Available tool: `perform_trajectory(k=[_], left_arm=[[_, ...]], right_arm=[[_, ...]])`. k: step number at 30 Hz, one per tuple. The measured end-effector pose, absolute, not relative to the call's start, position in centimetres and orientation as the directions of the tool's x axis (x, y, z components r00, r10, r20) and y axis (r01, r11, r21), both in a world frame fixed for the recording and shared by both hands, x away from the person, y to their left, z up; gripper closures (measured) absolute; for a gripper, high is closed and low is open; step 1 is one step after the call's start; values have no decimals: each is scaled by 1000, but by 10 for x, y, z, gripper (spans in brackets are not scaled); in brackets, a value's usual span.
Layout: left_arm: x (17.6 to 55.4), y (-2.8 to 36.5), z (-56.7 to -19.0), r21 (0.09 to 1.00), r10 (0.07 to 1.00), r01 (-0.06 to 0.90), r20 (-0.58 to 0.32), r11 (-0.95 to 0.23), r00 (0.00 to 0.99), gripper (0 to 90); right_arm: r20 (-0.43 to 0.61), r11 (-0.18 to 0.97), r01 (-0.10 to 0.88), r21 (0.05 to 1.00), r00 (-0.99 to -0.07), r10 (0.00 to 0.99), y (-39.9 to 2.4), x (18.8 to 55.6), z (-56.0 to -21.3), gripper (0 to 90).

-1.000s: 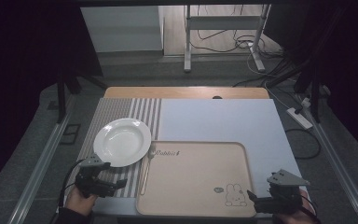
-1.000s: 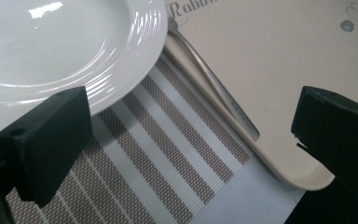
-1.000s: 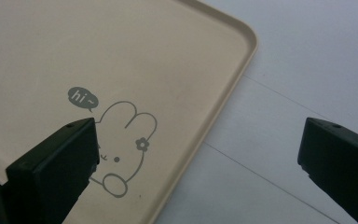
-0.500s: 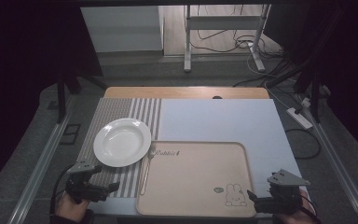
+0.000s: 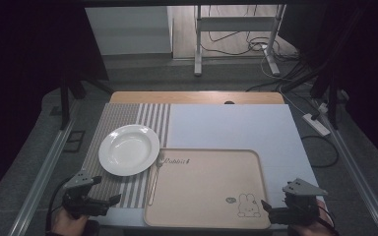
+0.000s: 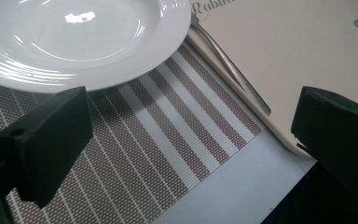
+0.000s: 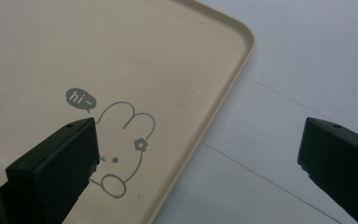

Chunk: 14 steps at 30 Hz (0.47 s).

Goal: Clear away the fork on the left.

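Both tongs (image 5: 109,200) (image 5: 268,209) gape empty; spoon (image 5: 154,179) lies lengthwise along tray's (image 5: 204,221) left edge, bowl far

The round white plate (image 6: 74,37) has a glossy glazed finish, apparently ceramic, and carries bright highlights. Beneath it, the brown-and-white striped placemat (image 6: 135,154) shows a coarse woven mesh texture. The slim silvery utensil handle (image 6: 233,70) looks like polished metal. The square beige tray (image 7: 168,60) with a printed rabbit appears to be smooth matt plastic. The pale blue-white sheet (image 5: 236,128) covering the table is matt and smooth; the table edge (image 5: 197,97) beyond it looks wooden. The grippers' black jaws appear matt plastic.
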<state>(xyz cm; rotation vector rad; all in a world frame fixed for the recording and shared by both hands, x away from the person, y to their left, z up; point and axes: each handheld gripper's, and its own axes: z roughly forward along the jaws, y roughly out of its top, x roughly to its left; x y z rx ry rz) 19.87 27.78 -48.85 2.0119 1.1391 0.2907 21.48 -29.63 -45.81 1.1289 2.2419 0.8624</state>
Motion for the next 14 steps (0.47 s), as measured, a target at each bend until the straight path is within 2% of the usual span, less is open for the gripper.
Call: perform_trajectory(k=[8, 14], left_arm=[[192, 278, -488, 727, 807, 613, -141, -309, 574, 0], [193, 281, -488, 733, 797, 619, -180, -282, 576, 0]], right_arm=[[-137, 461, 529, 712, -540, 831, -296, 215, -458, 0], [-139, 463, 530, 711, -539, 831, -296, 215, -458, 0]])
